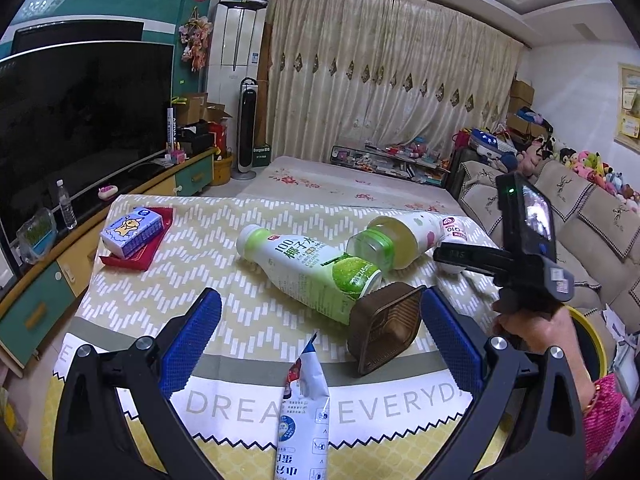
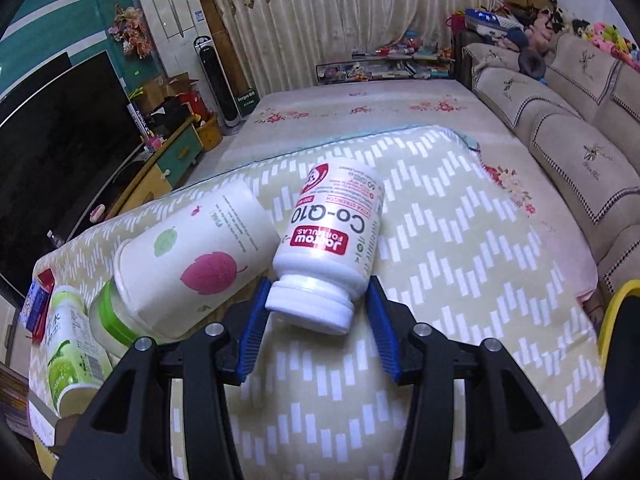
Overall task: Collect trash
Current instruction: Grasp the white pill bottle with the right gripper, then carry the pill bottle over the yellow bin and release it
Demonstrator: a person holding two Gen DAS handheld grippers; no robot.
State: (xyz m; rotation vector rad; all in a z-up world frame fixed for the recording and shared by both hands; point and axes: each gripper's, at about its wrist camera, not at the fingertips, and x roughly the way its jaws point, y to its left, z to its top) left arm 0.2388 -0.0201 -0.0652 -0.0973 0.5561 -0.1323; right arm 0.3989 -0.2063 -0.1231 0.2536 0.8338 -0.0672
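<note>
On tablecloth [image 2: 460,240]: R tongs [image 2: 318,316] half-open round pill bottle [image 2: 326,240].

Tissue pack [image 1: 131,232] on red tray [image 1: 138,254] (far left); television [image 1: 80,120]; sofa [image 2: 576,128] right.

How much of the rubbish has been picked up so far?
Nothing looks collected yet. The right gripper straddles the white pill bottle. Waiting on the table: coconut water bottle, juice bottle, brown tub, wrapper.
</note>
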